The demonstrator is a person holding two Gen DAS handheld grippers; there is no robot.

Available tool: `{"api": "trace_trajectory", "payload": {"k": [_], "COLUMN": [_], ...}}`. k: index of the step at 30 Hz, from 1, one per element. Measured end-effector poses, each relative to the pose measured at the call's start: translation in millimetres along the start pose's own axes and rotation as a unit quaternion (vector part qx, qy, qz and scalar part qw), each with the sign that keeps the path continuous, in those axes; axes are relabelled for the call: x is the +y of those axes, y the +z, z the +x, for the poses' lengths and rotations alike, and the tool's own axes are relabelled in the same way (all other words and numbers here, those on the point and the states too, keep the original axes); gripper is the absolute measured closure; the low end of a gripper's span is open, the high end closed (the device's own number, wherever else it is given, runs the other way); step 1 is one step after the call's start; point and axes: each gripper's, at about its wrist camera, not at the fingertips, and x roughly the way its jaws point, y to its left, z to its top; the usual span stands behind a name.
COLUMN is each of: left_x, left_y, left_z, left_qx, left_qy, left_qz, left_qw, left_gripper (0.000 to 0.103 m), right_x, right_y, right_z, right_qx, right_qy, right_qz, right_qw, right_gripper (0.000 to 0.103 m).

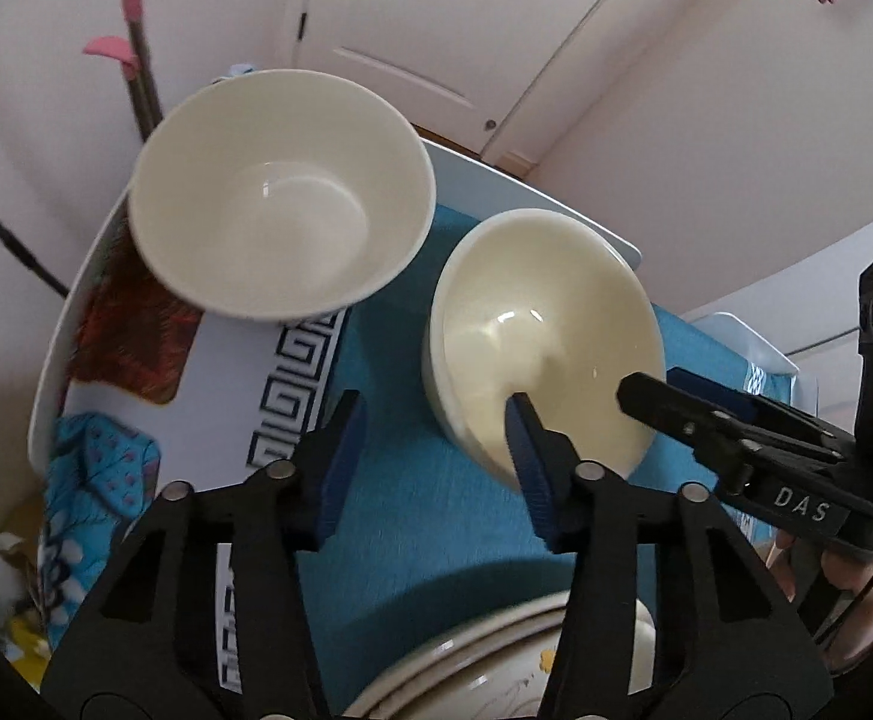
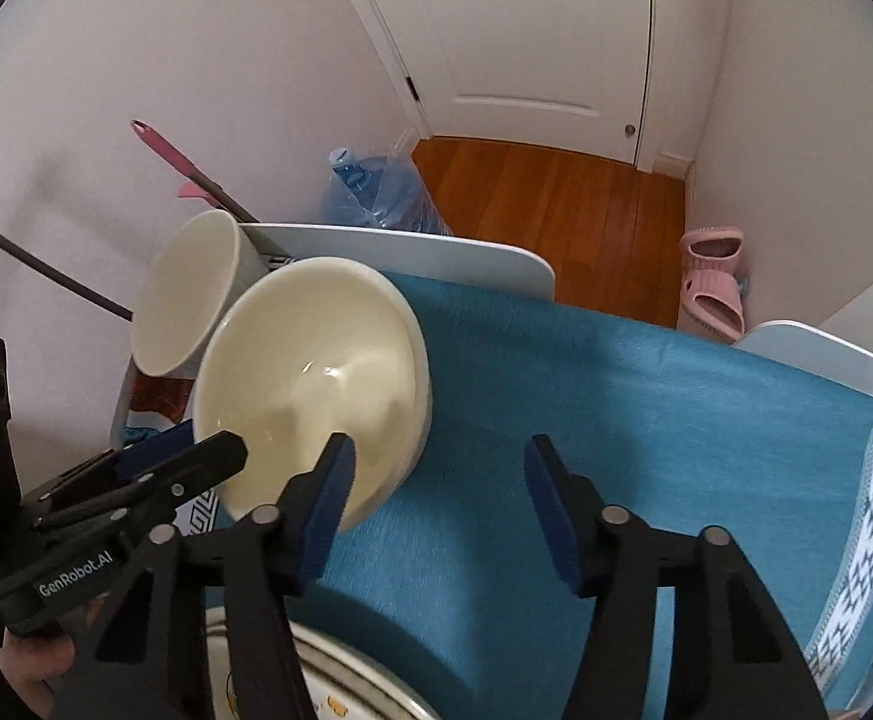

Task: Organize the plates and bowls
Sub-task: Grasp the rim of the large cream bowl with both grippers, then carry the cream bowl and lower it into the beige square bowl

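A cream bowl (image 1: 544, 312) (image 2: 310, 360), nested in another like it, stands on the blue cloth (image 1: 400, 540) (image 2: 616, 420). My left gripper (image 1: 436, 468) (image 2: 196, 444) is open astride its near left rim, one pad inside, the other clear of the outer wall. From the other side my right gripper (image 2: 439, 486) (image 1: 658, 387) is open astride the rim the same way, with a gap at the wall. A larger white bowl (image 1: 280, 192) (image 2: 190, 294) sits behind to the left. Stacked plates (image 1: 484, 660) (image 2: 346, 678) lie under the grippers at the front.
The white table edge (image 2: 436, 252) lies just behind the bowls. A red patterned mat (image 1: 130, 336) and a blue mitt (image 1: 100, 468) lie at the left. On the wooden floor beyond are a bagged water jug (image 2: 376, 186) and pink slippers (image 2: 712, 282).
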Motion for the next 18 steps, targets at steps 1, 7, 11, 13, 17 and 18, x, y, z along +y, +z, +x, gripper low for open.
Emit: {"api": "trace_trajectory", "payload": {"k": [1, 7, 11, 13, 17, 18], "left_x": [-0.1, -1.7, -7.5, -10.8, -15.9, -25.7], "left_y": [1.6, 6.6, 7.2, 6.9, 7.7, 7.2], "left_z": [2.8, 13.5, 16.3, 16.2, 20.4, 22.9], "left_qx": [0.000, 0.008, 0.008, 0.008, 0.010, 0.009], "left_qy": [-0.002, -0.011, -0.001, 0.005, 0.014, 0.016], "left_qz": [0.003, 0.016, 0.024, 0.030, 0.037, 0.039], "left_qw": [1.0000, 0.9998, 0.9997, 0.9995, 0.9992, 0.9991], "left_gripper": [0.065, 0.081, 0.083, 0.083, 0.083, 0.083], "right_x": [-0.3, -2.4, 2.7, 2.6, 4.9, 5.4], "right_y": [1.7, 9.9, 10.0, 9.3, 7.9, 8.1], "right_z": [4.0, 20.6, 21.2, 21.2, 18.3, 17.5], "right_qx": [0.003, 0.016, 0.014, 0.013, 0.012, 0.010], "right_qy": [0.002, 0.028, 0.028, 0.028, 0.022, 0.022], "right_qz": [0.002, 0.007, 0.000, 0.001, -0.001, -0.001], "right_qw": [1.000, 0.999, 1.000, 1.000, 1.000, 1.000], "right_gripper": [0.058, 0.084, 0.086, 0.086, 0.086, 0.086]}}
